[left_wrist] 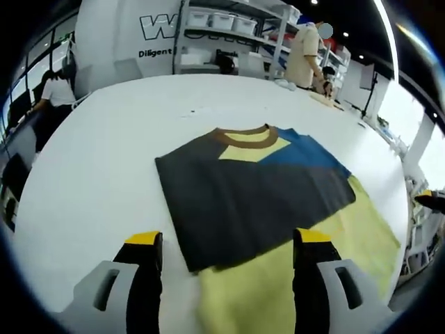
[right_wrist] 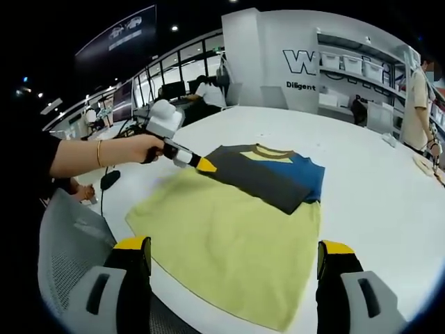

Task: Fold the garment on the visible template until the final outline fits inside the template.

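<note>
A dark grey shirt [left_wrist: 243, 198] with a brown collar and a blue part [left_wrist: 306, 153] lies folded on a yellow-green template sheet [left_wrist: 361, 229] on the white table [left_wrist: 90, 160]. My left gripper [left_wrist: 229, 240] stands open at the shirt's near edge, yellow-tipped jaws wide apart. In the right gripper view the shirt [right_wrist: 268, 177] covers the far end of the template [right_wrist: 229, 243]. There a hand [right_wrist: 139, 147] holds the left gripper [right_wrist: 204, 165], its tip at the shirt's left corner. My right gripper [right_wrist: 234, 245] hangs open over the template's near end, holding nothing.
A grey mesh chair [right_wrist: 73, 250] sits at the table's near left edge. Shelves with white bins [left_wrist: 229, 28] stand behind the table. A person [left_wrist: 306, 56] stands at the far right and another [left_wrist: 55, 90] sits at the far left.
</note>
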`<state>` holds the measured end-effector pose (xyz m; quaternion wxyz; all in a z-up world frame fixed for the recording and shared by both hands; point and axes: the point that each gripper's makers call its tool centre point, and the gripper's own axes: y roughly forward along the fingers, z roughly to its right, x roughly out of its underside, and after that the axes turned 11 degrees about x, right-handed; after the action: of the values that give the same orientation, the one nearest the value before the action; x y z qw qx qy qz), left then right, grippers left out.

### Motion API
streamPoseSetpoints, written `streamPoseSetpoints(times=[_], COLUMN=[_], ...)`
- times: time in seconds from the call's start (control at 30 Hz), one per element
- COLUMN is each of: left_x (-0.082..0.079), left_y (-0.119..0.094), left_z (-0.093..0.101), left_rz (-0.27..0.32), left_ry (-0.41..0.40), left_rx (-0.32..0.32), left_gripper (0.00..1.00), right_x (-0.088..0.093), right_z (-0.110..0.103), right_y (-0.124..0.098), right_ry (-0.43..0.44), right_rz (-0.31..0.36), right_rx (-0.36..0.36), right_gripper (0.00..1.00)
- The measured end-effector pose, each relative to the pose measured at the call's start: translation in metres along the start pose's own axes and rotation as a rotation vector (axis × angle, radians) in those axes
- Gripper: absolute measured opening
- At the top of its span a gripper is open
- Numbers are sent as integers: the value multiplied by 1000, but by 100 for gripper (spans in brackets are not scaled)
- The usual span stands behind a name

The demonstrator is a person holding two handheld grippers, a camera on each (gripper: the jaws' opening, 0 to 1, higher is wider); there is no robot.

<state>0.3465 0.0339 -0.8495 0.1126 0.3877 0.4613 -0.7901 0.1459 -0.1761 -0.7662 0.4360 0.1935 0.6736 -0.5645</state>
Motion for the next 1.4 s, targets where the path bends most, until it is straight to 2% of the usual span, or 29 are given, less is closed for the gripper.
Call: streamPoseSetpoints(times=[0.07,0.2,0.27,0.53,0.8,1.03,1.4], left_x=[3,11,15,18,23,24,25], left_y=[0,0,-1,-7,-14,-16,-18], left_z=[-1,0,-1,-5,-17,-17,-22], left_rz=[-9,-29,-48,-41,-32,-21,-12], left_ry=[7,6,64,75,82,70,75], left_rx=[-1,-2,-18,-45,-91,-73,-82], left_gripper=[66,59,54,39,11,5,4], right_x=[0,0,0,0,0,0,2], right_z=[0,1,3,6,9,9,11], right_y=[0,-1,-1,-2,-2,-2,-3], right_ry=[-1,4,7,17,18,10,23], right_rz=[0,3,5,10,9,4,3], right_rx=[1,4,9,25,39,40,51], right_gripper=[99,99,99,99,98,97,97])
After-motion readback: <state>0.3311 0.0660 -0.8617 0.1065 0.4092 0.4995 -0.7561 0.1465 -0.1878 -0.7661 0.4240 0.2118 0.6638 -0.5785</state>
